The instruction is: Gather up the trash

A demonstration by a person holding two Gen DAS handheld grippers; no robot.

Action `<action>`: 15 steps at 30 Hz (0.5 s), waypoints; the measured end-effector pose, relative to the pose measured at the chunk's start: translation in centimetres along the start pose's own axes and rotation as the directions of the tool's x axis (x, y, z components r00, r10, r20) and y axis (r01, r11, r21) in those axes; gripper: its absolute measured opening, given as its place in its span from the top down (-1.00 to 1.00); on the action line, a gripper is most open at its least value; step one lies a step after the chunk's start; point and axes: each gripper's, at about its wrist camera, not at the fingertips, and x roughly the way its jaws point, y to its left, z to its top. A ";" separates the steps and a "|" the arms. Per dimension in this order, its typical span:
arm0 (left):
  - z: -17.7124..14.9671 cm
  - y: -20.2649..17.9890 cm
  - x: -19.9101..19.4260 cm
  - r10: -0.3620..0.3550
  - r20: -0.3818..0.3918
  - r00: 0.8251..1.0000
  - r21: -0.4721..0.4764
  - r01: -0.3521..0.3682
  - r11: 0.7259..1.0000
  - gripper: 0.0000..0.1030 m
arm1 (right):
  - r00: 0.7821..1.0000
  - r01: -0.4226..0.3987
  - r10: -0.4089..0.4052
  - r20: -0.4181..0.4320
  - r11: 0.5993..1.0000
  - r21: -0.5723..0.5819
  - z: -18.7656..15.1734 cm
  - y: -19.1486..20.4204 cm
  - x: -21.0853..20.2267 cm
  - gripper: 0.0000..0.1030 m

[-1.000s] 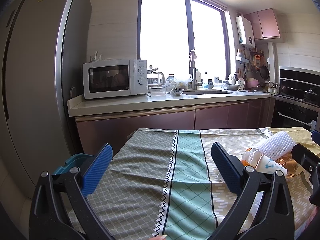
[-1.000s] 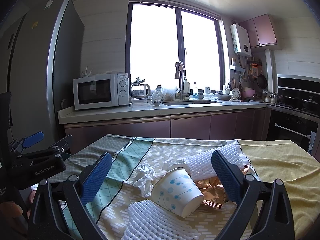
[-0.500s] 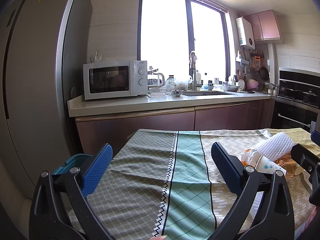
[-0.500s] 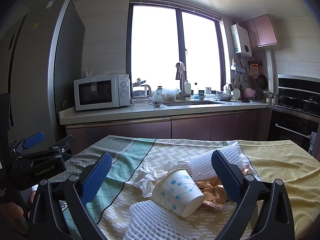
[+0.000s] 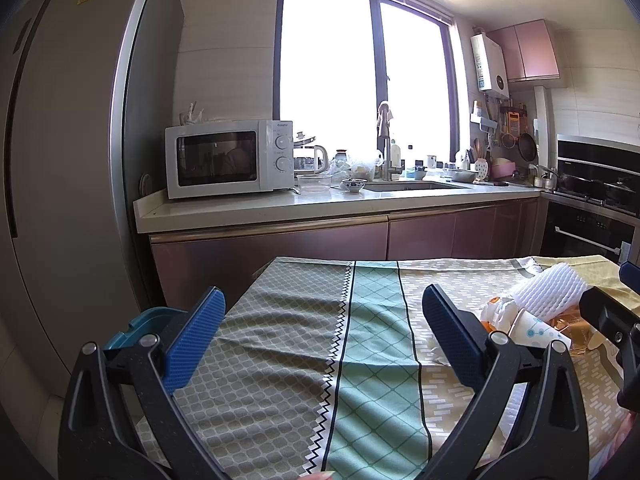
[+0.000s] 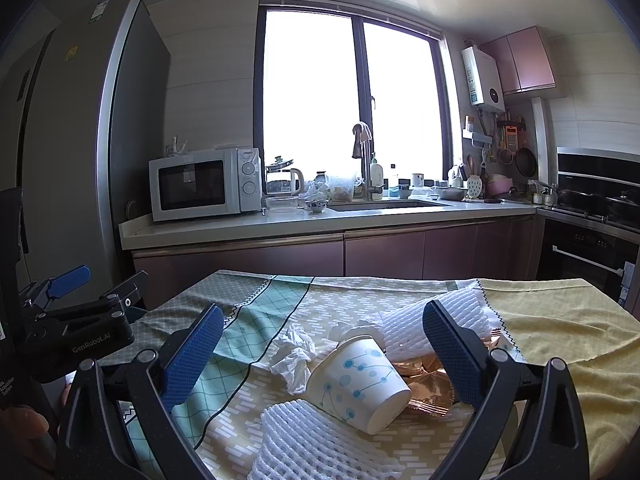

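2 claws over a table of trash, both spread wide and holding nothing.

Right claw [image 6: 320, 350]: released, blue pads far apart, touching no item. Between and just beyond its fingers lie 1 paper cup [image 6: 358, 382] on its side, white with blue dots; 1 crumpled tissue [image 6: 294, 354] beside the cup toward the left finger; 1 shiny copper wrapper [image 6: 426, 386] under and behind the cup; 2 white foam nets, 1 [image 6: 432, 322] behind the cup, 1 [image 6: 316, 444] at the near edge. Left claw [image 5: 322, 336]: released, empty, above bare patterned tablecloth [image 5: 280, 360]; the trash pile lies well to its right, near the right finger. Teal bin [image 5: 138, 324] shows behind its left finger, off the table edge.
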 end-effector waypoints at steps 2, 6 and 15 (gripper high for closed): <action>0.0 0.0 0.0 -0.001 -0.001 1.000 -0.001 0.001 1.000 -0.89 | 1.000 -0.001 0.001 -0.002 1.000 0.000 0.0 0.0 0.0 -0.87; 0.0 -0.1 0.0 -0.002 -0.001 1.000 0.000 0.002 1.000 -0.89 | 1.000 -0.003 0.003 -0.003 1.000 0.002 -0.1 -0.1 0.0 -0.87; -0.2 -0.5 -0.1 -0.007 -0.005 1.000 0.005 0.007 1.000 -0.89 | 1.000 -0.007 0.007 -0.007 1.000 0.008 -0.1 -0.2 0.1 -0.87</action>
